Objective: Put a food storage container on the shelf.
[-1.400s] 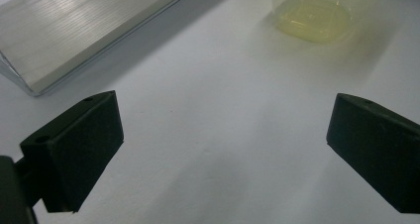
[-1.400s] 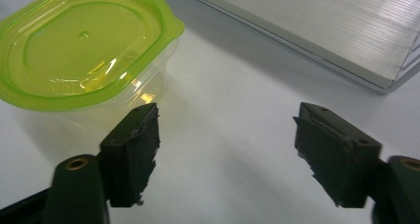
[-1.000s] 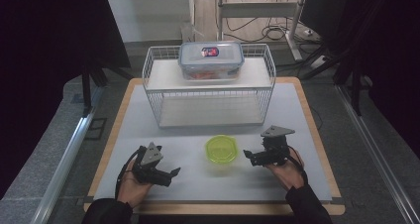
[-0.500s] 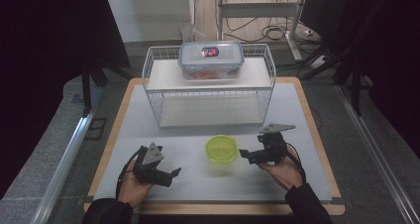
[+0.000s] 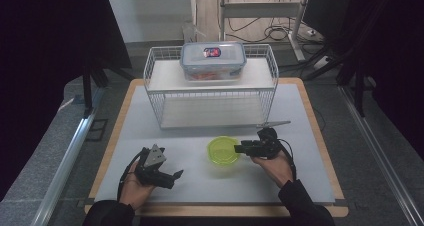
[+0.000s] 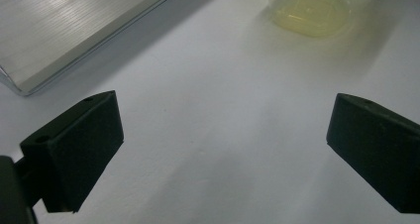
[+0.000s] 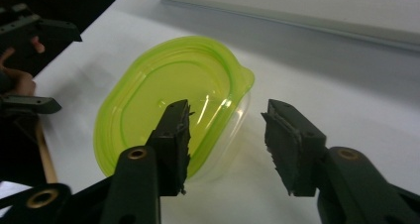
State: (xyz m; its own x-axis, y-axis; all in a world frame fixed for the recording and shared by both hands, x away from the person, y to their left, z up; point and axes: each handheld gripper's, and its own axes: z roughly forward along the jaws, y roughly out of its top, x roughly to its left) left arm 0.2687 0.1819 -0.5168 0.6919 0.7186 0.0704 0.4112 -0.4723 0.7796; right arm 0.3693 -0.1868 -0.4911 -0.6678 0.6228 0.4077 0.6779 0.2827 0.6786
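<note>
Translucent lime-green plastic lidded tub (image 7: 168, 102): rim straddled by spread right gripper (image 7: 225, 135), levelled low; left gripper (image 6: 220, 149) spread, empty.

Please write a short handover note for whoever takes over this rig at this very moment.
Right gripper: open, one jaw over the green container's rim, the other outside its near wall; not shut on it.
Left gripper: open, holding nothing, low over the white mat at front left.
The container stands on the mat in front of the wire rack. A lidded box sits on the rack's top shelf.
Done: approach. Left: probably close on the rim and lift.
</note>
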